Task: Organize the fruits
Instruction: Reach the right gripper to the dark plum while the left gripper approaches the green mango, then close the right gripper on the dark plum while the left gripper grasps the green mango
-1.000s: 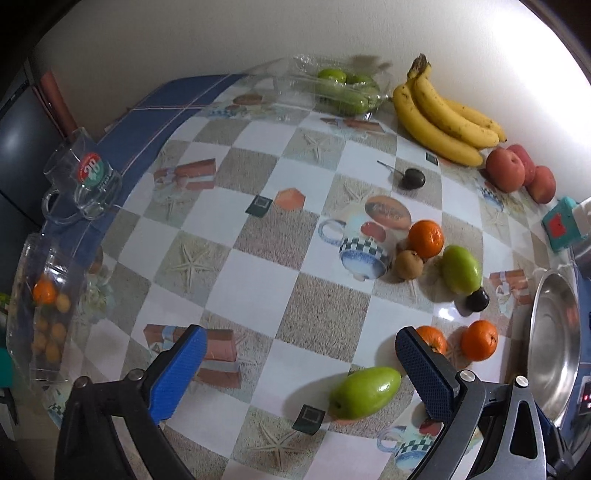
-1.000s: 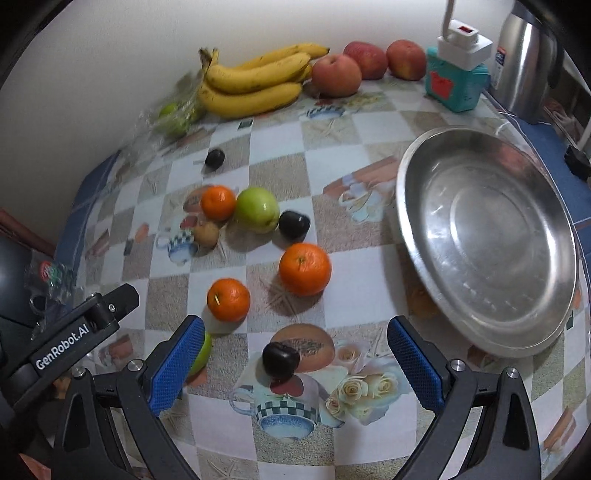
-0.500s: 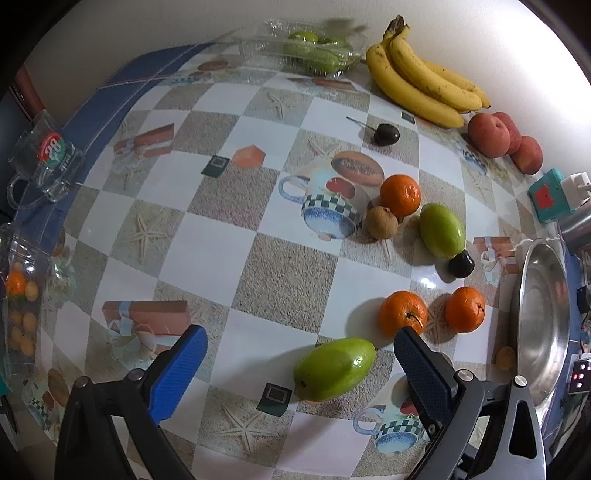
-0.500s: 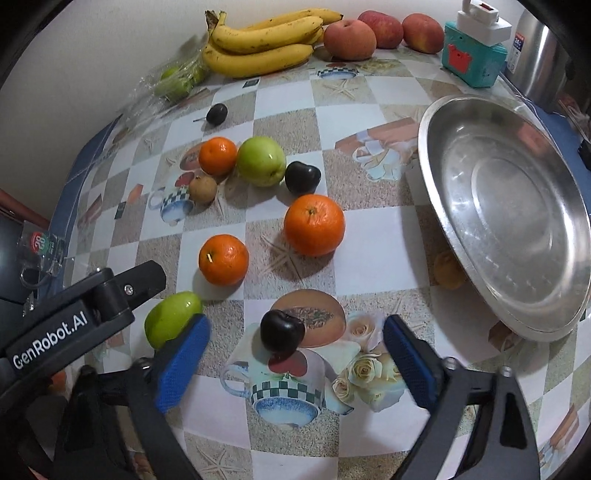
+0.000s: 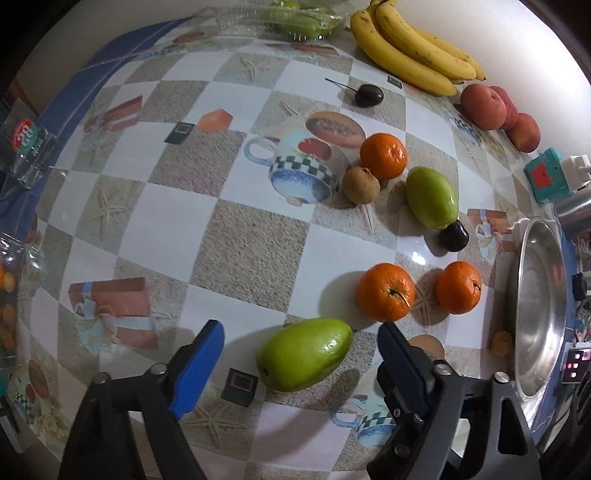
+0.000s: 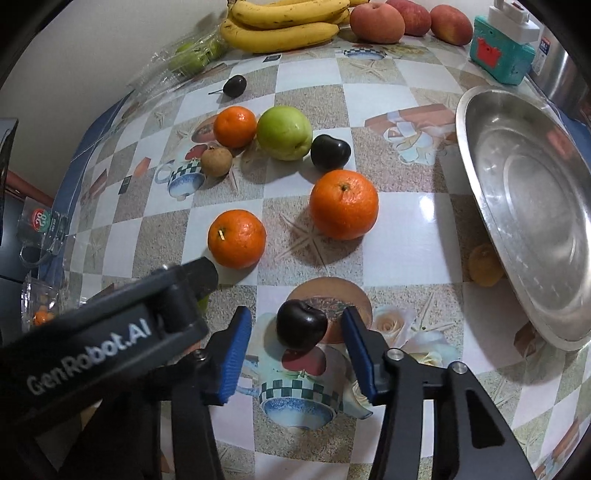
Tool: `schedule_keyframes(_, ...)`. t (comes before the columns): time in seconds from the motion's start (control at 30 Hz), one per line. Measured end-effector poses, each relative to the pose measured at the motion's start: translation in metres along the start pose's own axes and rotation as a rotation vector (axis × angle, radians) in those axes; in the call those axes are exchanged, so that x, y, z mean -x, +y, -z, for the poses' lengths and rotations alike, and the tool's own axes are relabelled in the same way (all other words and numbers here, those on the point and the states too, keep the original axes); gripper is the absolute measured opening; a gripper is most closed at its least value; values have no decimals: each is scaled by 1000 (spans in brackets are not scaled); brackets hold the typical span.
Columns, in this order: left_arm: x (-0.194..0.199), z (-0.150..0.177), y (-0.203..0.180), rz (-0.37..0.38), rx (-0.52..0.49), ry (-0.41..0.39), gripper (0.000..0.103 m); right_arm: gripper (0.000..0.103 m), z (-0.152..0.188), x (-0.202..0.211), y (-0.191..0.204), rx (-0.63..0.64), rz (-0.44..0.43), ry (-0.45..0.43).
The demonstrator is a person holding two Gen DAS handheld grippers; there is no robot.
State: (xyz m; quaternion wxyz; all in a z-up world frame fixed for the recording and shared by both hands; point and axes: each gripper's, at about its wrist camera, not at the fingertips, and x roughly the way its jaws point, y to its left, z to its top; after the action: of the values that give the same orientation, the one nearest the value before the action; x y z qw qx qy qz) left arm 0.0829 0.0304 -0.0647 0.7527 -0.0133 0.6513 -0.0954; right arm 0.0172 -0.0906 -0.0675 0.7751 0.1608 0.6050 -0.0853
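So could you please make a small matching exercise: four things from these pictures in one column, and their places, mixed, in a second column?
Things:
1. green mango
2. dark cherry
3. bananas
4. steel plate

Places:
A. by the wall
B. between the right tool's fingers
C. at the table's right side
D. between the left tool's fingers

Pairs: 1-D, 2-B, 3-A, 4-C

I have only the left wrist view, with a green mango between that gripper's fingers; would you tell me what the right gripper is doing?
Observer: The right gripper is open, with one finger on each side of a dark fruit that your view hides.
Operator: Are the fingers touching it?
Observer: No, there is a gap on both sides.
Operator: Thank you. Is there anything inside the metal pan?
Observer: No, the metal pan has no fruit in it.
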Motion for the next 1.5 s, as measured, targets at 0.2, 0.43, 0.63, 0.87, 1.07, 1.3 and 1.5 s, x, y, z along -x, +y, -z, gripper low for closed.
schedule_keyframes(0.2, -6, 1, -1, 19, 21, 13, 69, 39, -1, 1, -5, -18, -17, -1)
schedule_keyframes(0.43, -4, 2, 1, 21, 27, 7, 57, 31, 1, 3, -8, -33, -28, 4)
schedule_keyframes(0.63, 0, 2, 4, 34, 47, 9, 56, 29, 1, 3, -9, -41, -38, 5)
schedule_keyframes(0.87, 7, 0, 9, 47, 63, -20, 46, 29, 1, 5, -12, -57, -58, 7)
schedule_keyframes(1.07, 19, -1, 12, 58, 68, -50, 41, 29, 0, 16, -14, -68, -80, -17)
schedule_keyframes(1.3, 10, 0, 16, 53, 91, -17, 43, 29, 0, 18, -15, -70, -82, -18)
schedule_keyframes(1.5, 2, 1, 8, 50, 62, 5, 47, 29, 0, 19, -16, -78, -84, -19)
